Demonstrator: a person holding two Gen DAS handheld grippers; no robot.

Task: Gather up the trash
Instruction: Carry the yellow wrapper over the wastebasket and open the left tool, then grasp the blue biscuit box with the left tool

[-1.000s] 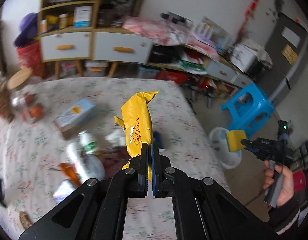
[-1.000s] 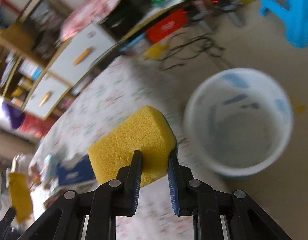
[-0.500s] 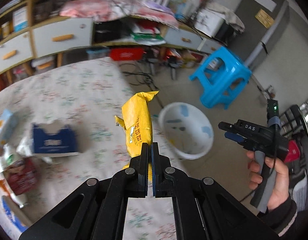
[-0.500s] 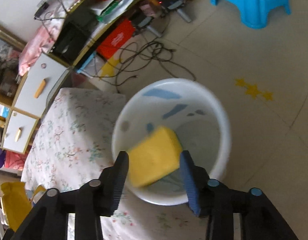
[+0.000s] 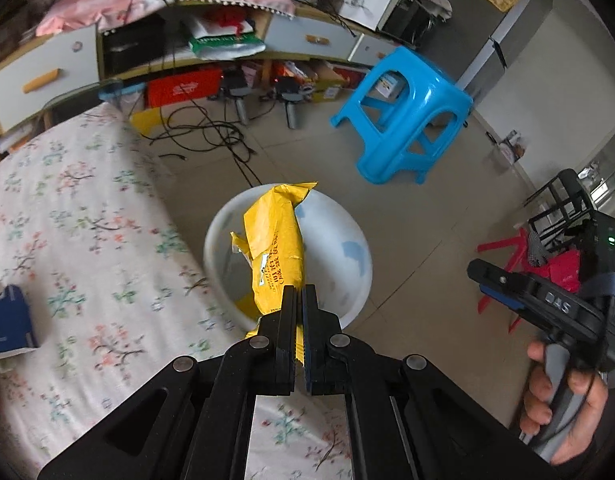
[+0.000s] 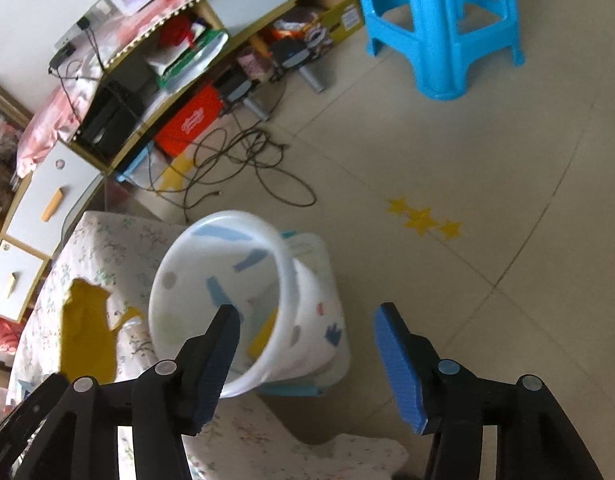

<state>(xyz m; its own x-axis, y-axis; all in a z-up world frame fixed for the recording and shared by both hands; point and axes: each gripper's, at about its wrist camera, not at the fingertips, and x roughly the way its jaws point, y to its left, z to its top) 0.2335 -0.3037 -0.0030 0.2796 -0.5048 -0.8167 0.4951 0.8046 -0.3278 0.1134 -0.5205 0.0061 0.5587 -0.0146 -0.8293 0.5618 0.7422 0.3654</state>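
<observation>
Yellow wrapper [image 5: 276,248], print unreadable, pinched in left tool [image 5: 298,300]; "DAS"-marked right tool [image 6: 307,344] spread, empty.

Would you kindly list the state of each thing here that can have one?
Left tongs: shut on the yellow wrapper, held over the bin.
Right tongs: open and empty, jaws just widened.
White bin: upright on the floor, yellow sponge inside.
Blue stool: standing upright.

Both wrist views above bin [image 5: 347,272]
</observation>
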